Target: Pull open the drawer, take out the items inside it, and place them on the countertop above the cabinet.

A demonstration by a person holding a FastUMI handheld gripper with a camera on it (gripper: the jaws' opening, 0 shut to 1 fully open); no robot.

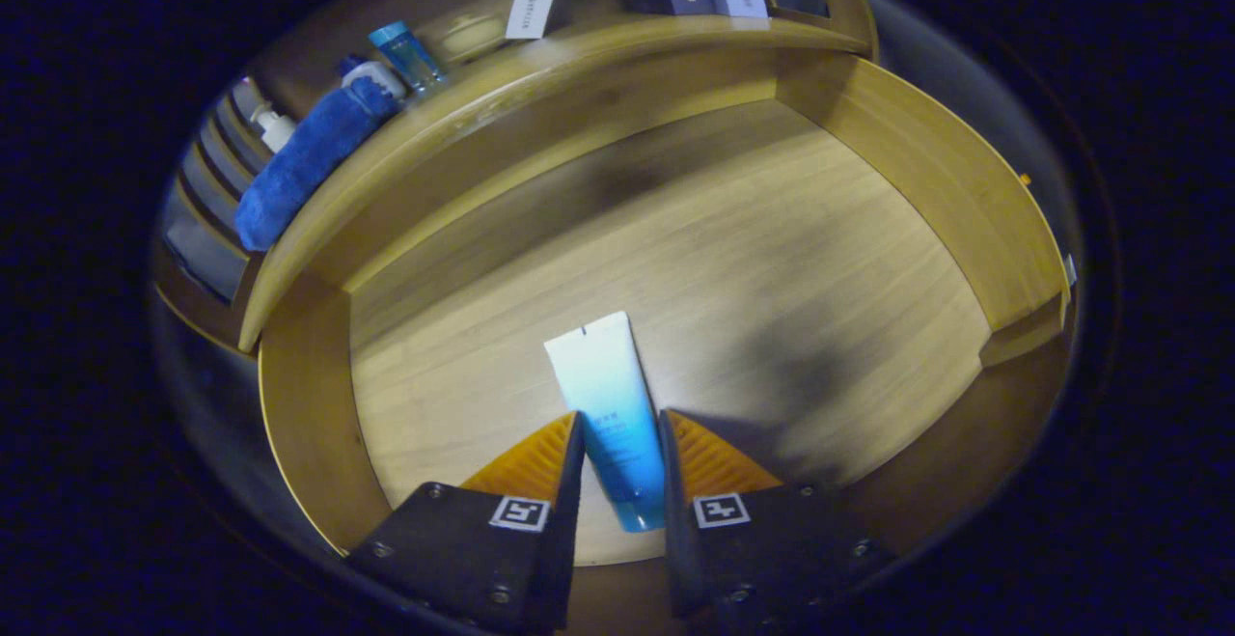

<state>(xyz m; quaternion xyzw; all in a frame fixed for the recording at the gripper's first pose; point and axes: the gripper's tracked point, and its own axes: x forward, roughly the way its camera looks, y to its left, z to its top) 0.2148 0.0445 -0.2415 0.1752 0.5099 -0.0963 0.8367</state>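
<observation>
Down inside the pulled-open wooden drawer [318,424], the tongs [622,433] sit with their two fingers on either side of a soft plastic squeeze tube [610,404], white at its flat crimped end and shading to bright blue toward its rounded cap end. The fingers stand close against the tube's blue lower half, one on each flank, and appear to touch it, though whether both truly press on it cannot be told. The tube lies flat on the drawer's pale wood-grain bottom, its cap end back between the fingers and its white crimped end reaching out just ahead of the fingertips, tilted slightly to the left. A dark shadow falls on the drawer bottom to the right of the tube.

Beyond the tube the drawer bottom runs bare to the far wall, with curved honey-coloured side walls left and right. Above that far wall lies the cabinet's wooden surface [598,47]. On it, off to the left, rests a rolled dark-blue terry towel [304,163]; just beyond its far end stand a small clear blue bottle [407,55] and a white pump bottle [274,126], well apart from the tongs.
</observation>
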